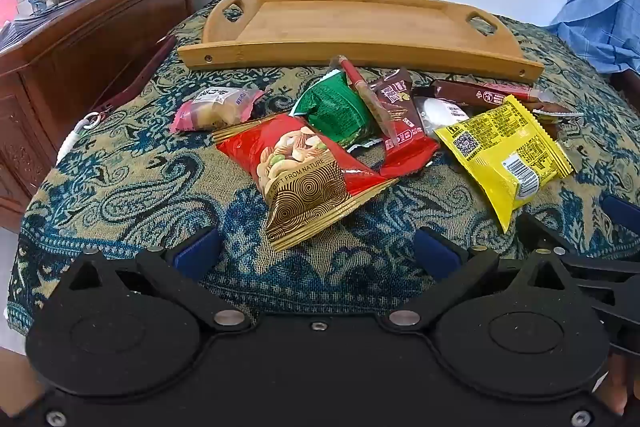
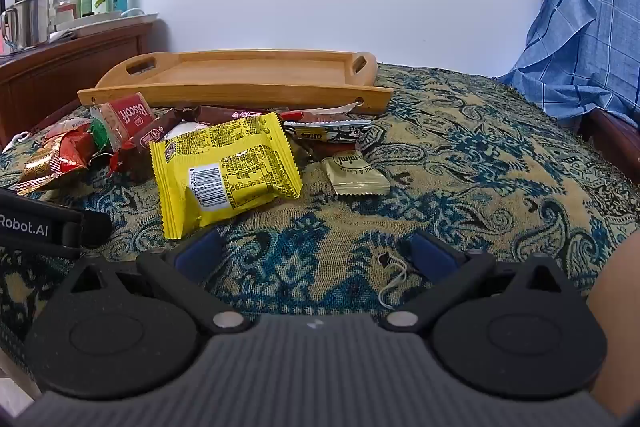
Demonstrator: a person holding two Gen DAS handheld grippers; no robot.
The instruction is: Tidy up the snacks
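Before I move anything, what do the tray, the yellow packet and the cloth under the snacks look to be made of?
Tray: likely bamboo or light wood, matte, with visible grain and joined strips.
Yellow packet: thin plastic film, glossy, crinkled, with crimped serrated ends.
Cloth: woven paisley textile, matte; loose threads show at a small hole.

The right gripper [image 2: 316, 251] hangs wide open, holding nothing, over the patterned cloth [image 2: 460, 163]. A yellow snack pack [image 2: 224, 167] lies just ahead, touching its left finger. A small beige packet [image 2: 356, 173] lies beside it. The wooden tray [image 2: 240, 75] sits near the far edge.
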